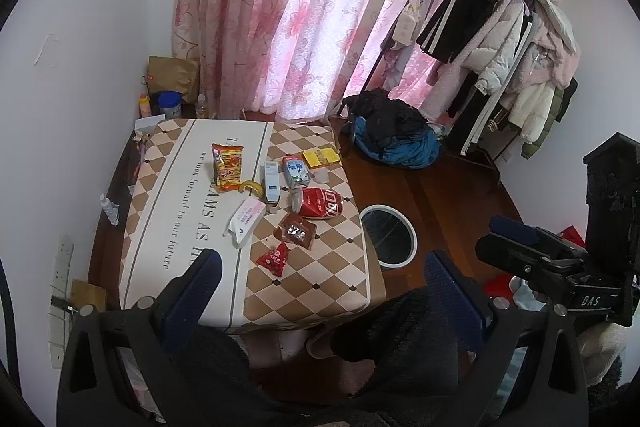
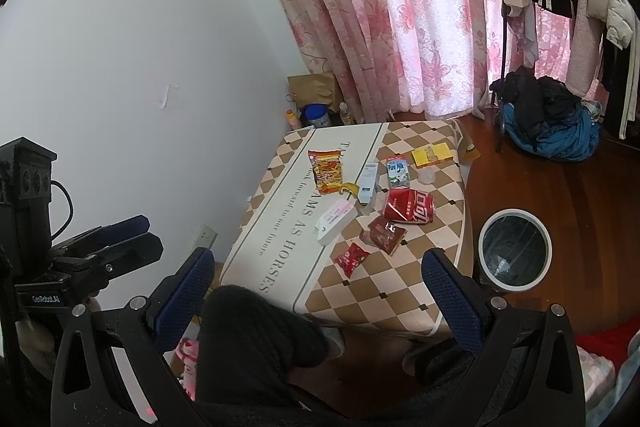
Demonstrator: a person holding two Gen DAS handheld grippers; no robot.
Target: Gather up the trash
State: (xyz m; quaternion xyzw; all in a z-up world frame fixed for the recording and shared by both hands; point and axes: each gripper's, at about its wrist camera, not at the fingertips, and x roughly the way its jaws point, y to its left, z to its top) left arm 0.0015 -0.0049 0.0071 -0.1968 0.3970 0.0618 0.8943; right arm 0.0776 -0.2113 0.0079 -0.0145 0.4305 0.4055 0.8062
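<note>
Both tongs, left (image 1: 320, 291) and right (image 2: 318, 287), gape wide, empty. Ahead on the desk (image 2: 400, 291) lies a red packet (image 2: 351, 257): light, crinkly, slippery. Pinch its flat sealed edge. Bin (image 2: 515, 253) stands right.

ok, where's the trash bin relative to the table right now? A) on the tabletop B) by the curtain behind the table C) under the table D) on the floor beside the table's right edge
D: the trash bin stands on the wood floor just off the right edge of the table, next to the end where the crushed red can lies.
</note>
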